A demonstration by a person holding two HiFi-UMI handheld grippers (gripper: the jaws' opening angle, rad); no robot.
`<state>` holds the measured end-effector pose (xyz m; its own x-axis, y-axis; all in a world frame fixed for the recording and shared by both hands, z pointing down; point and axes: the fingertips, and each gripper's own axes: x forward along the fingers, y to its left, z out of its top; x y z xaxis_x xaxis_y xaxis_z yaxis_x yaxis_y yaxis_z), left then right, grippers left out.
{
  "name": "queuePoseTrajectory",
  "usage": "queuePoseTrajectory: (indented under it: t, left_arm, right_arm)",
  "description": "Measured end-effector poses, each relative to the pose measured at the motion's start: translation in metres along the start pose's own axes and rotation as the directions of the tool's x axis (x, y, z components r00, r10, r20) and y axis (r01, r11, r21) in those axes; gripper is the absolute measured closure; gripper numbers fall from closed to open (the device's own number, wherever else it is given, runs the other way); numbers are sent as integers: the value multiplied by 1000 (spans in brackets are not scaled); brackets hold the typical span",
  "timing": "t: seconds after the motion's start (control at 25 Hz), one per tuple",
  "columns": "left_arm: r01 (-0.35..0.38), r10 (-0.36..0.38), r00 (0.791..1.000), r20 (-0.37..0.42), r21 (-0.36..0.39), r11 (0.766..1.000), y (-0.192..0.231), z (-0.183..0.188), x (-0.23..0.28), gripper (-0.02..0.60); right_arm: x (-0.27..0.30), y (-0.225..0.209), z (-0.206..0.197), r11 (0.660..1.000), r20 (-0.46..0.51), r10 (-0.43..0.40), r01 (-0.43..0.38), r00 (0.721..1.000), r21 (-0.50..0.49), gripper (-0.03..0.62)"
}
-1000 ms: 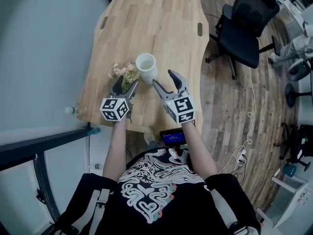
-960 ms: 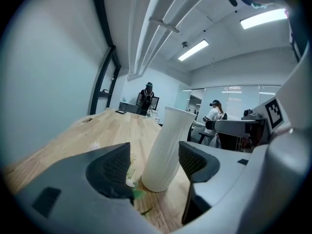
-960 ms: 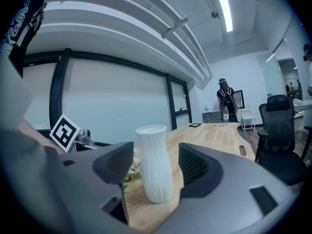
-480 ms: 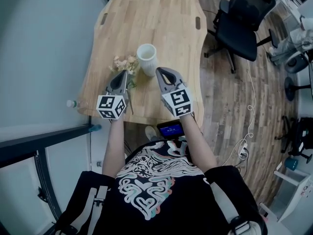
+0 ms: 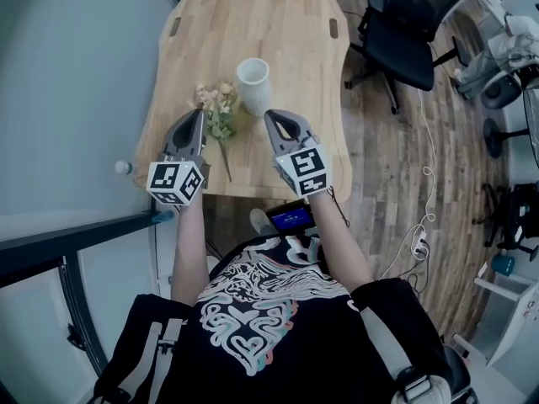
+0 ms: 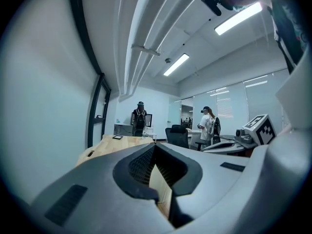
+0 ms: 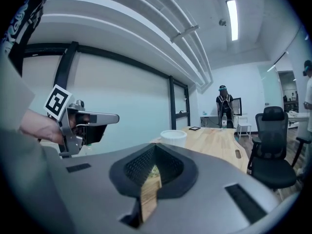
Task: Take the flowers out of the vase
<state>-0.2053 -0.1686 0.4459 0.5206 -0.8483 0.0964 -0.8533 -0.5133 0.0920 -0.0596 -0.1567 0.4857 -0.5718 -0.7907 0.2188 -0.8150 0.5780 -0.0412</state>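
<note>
In the head view the flowers (image 5: 221,113) lie flat on the table (image 5: 253,15) just beside the white vase (image 5: 253,81), whose mouth looks empty (so the removal itself seems done). The left gripper (image 5: 198,116) and right gripper (image 5: 271,118) hang either side of the stems, touching nothing.

In the left gripper view the jaws are pressed together with nothing between them.

In the right gripper view the jaws are likewise closed and empty. The vase stands beyond, and a greenish smudge below the tips is probably the flowers.
</note>
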Motion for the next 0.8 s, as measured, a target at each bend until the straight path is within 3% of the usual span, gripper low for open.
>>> queuePoseTrajectory:
  t: [0.16, 0.44, 0.8]
  left_arm:
    - [-33, 31, 999, 35, 38, 999, -6, 12, -15, 580]
    - [-2, 0, 1000, 19, 83, 997, -25, 5, -40, 580]
    - [-74, 65, 993, 94, 98, 992, -27, 40, -48, 580]
  right_arm:
    - [-18, 6, 11, 1000, 22, -27, 27, 999, 10, 589]
    - [-44, 18, 30, 997, 58, -76, 75, 995, 8, 590]
    - [-56, 12, 59, 995, 132, -90, 95, 987, -33, 591]
